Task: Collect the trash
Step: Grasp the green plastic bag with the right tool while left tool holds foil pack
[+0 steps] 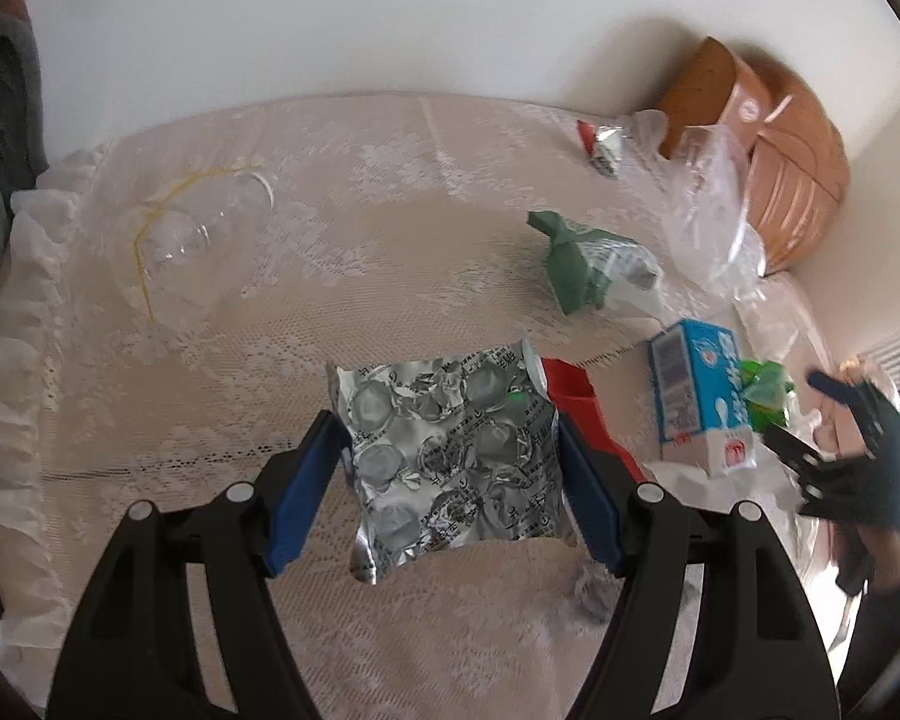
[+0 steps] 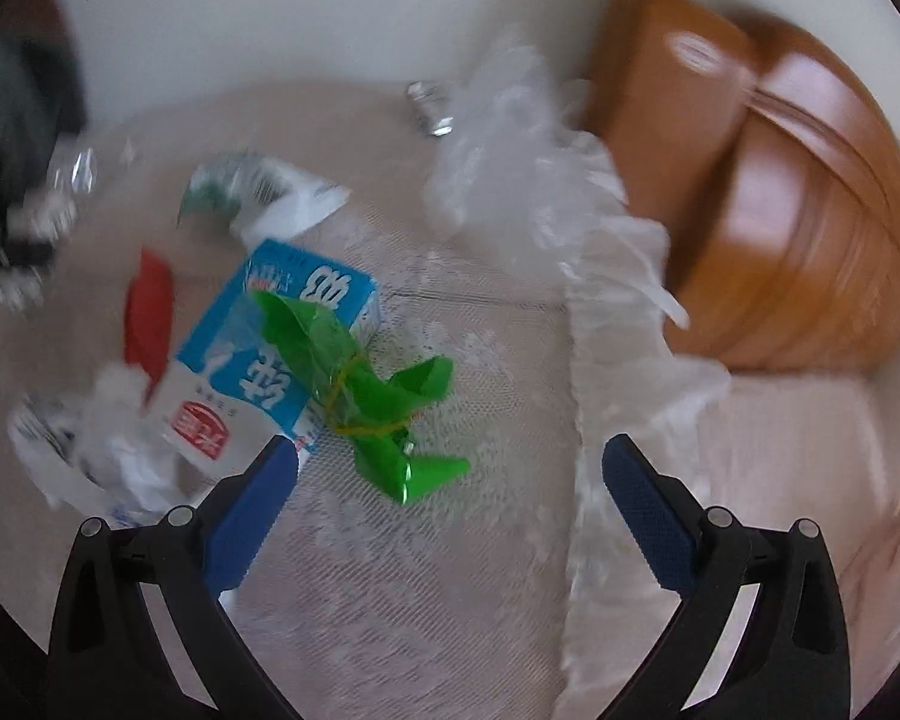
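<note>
My left gripper (image 1: 447, 426) points down at a lace-covered table (image 1: 390, 210) and is shut on a crumpled silver foil blister pack (image 1: 450, 456), one blue pad pressing each side, the pack lifted just above the cloth. In the blurred right wrist view, my right gripper (image 2: 448, 450) is open with nothing between its pads. A bright green wrapper (image 2: 378, 396) bound with a yellow rubber band lies just ahead of it, against a blue and white milk carton (image 2: 270, 360) (image 1: 699, 396).
A crushed green carton (image 1: 588, 267), a red piece (image 1: 576, 396), a clear plastic cup (image 1: 198, 234) on its side and a small foil wrapper (image 1: 603, 147) lie on the cloth. A clear plastic bag (image 2: 528, 180) leans on brown wooden furniture (image 2: 780, 210) at the back right.
</note>
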Motion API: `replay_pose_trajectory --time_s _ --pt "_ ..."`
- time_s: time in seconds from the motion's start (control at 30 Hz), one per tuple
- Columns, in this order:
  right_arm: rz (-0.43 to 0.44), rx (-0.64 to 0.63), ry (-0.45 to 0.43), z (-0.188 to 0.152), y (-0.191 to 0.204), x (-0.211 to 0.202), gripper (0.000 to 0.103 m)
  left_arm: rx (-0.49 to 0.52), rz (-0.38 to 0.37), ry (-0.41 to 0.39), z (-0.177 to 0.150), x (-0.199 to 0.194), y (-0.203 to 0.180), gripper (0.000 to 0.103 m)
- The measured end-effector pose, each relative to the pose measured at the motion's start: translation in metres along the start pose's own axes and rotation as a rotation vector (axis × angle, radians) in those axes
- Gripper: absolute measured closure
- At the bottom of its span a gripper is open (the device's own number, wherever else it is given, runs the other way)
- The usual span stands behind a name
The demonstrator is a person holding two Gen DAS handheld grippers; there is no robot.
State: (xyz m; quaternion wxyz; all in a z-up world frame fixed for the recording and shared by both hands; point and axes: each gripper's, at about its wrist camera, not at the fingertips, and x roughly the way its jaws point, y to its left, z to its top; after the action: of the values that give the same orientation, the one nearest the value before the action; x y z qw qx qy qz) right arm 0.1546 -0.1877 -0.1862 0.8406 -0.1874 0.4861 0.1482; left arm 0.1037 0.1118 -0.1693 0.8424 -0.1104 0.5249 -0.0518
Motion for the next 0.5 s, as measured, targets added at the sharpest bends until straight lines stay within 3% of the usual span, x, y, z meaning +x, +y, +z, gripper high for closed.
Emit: replay_pose_trajectory --time_s 0.1,0.17,0.23,0.27,0.5 --pt "0.008 -0.037 0.003 0.008 0.002 0.014 0.007 0.026 -0.004 -0.007 0.0 -0.007 -0.003 0.034" --pt "0.045 -0.019 0.018 0.012 -0.002 0.024 0.029 0.04 -0.001 -0.012 -0.003 -0.011 -0.006 0.034" --pt "0.078 0.014 0.027 0.013 -0.006 0.029 0.045 0.049 0.001 -0.014 -0.004 -0.012 -0.01 0.034" --pt "0.089 0.035 0.024 0.012 -0.009 0.031 0.048 0.052 0.0 -0.016 -0.005 -0.013 -0.011 0.034" --pt "0.095 0.141 -0.036 0.003 -0.021 0.014 0.05 0.103 -0.013 -0.03 -0.009 -0.023 -0.027 0.034"
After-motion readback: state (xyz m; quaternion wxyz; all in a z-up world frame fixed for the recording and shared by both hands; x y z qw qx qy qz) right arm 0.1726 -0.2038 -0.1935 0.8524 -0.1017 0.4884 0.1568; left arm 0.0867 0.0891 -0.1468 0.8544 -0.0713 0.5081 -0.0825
